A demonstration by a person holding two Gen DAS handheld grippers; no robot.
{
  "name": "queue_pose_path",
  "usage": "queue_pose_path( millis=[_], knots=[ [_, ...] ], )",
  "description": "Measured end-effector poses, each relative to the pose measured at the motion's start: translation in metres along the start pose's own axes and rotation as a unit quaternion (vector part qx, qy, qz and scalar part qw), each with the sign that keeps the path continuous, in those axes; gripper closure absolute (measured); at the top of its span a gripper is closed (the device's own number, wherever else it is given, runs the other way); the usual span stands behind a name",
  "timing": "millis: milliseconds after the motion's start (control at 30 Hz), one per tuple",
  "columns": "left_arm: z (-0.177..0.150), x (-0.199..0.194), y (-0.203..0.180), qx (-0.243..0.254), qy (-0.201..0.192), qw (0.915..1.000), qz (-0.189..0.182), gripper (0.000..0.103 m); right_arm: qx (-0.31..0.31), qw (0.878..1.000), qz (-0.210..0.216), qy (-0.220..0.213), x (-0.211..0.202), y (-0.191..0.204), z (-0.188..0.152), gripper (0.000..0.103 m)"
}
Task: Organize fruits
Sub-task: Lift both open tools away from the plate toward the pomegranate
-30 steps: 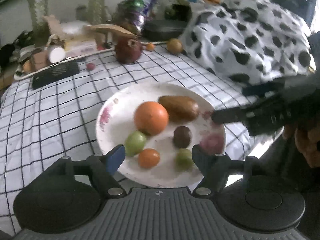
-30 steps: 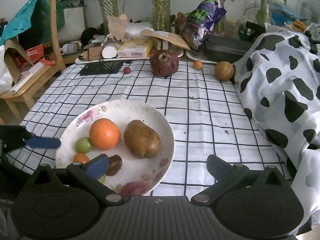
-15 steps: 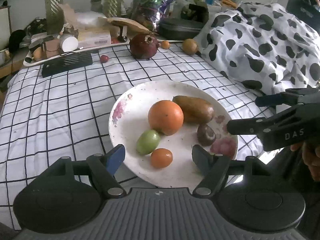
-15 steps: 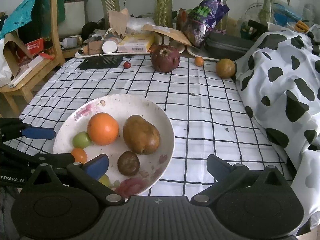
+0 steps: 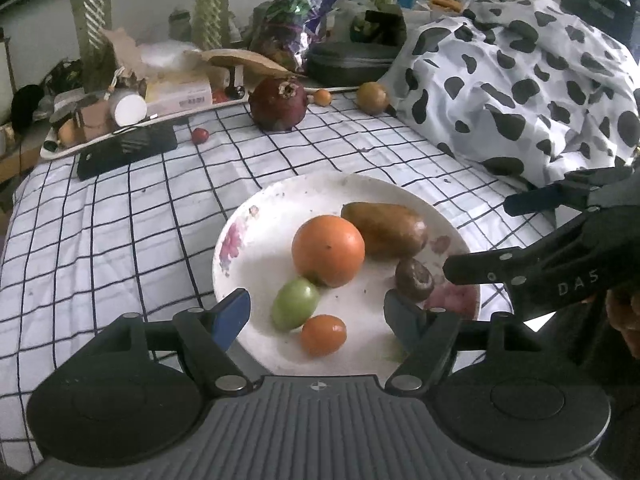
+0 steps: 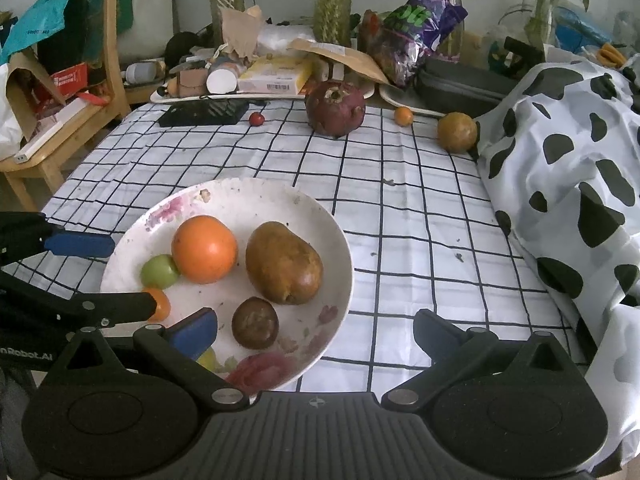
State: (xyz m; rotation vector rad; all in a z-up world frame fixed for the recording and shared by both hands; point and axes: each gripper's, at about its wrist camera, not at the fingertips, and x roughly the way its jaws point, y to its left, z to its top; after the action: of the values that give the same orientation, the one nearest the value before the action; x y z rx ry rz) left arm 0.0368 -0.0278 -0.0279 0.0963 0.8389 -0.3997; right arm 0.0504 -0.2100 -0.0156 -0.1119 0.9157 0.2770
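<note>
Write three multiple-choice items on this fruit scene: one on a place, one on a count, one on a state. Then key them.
1. Where does the pomegranate lie?
A. on the plate
B. on the checked cloth beyond the plate
C. between a gripper's fingers

2. How many green fruits show whole on the plate?
A. one
B. three
C. none

3. How does the left gripper stand?
A. shut on the orange
B. shut on nothing
C. open, gripping nothing

Key:
1. B: it sits on the cloth, far from the plate.
2. A: one green fruit lies beside the big orange.
3. C: its fingers stand apart over the plate's near rim and press on no fruit.
</note>
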Motion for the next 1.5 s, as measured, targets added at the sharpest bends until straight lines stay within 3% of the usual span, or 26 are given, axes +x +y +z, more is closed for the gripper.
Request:
queue_pose_path(
  millis=[533,667,933,1500],
  knots=[
    [0.027,0.011,0.022,-0.010,-0.037,0.9992,0.010,0.030,0.043,0.998,-0.029,-0.022,0.012,-0.023,0.014,0.000],
    [0.034,0.018,0.036,-0.038,-0.036,0.9986,0.002,0.030,0.051,0.998,-0.035,-0.028,0.014,-0.029,0.019,0.000],
    [0.051,0.032,0.054,-0.047,-0.047,0.9977,0.013,0.030,0.052,0.997,-0.047,-0.029,0.027,-0.038,0.033,0.000],
    [0.081,0.065,0.068,-0.014,-0.053,0.9983,0.021,0.030,0.033,0.998,-0.051,-0.029,0.066,-0.047,0.070,0.000]
  ],
)
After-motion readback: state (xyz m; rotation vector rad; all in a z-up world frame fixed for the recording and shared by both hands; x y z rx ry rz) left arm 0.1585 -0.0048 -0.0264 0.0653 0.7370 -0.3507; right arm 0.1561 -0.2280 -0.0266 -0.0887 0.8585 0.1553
